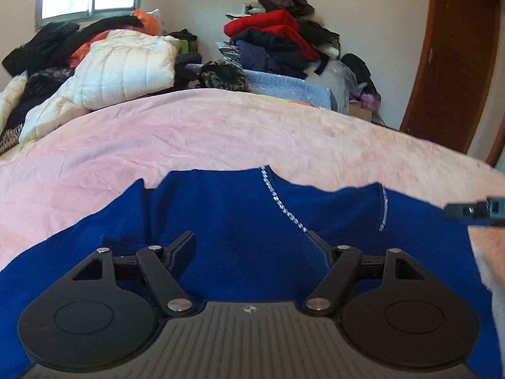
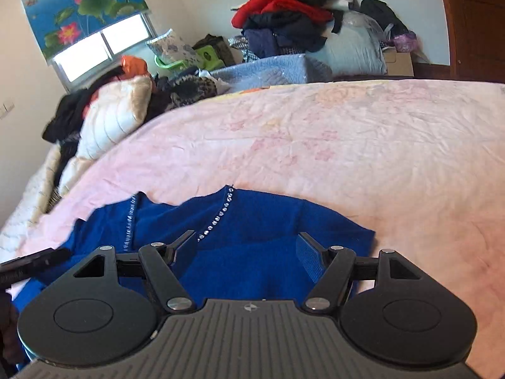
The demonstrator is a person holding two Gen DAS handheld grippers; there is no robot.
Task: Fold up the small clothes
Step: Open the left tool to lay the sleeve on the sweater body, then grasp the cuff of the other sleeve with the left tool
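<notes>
The blue garment with rhinestone trim lay on the bed; the left gripper and the right gripper stood wide just above it, holding nothing.

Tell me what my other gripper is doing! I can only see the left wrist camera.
Observer: The right gripper is open over the blue top, with nothing pinched between its fingers.
Operator: Where does the top end on that side?
Observer: Its right edge lies on the pink blanket, with bare blanket beyond it.
Operator: What's hanging over the window?
Observer: A blind printed with pink lotus flowers and green leaves on blue water.
</notes>
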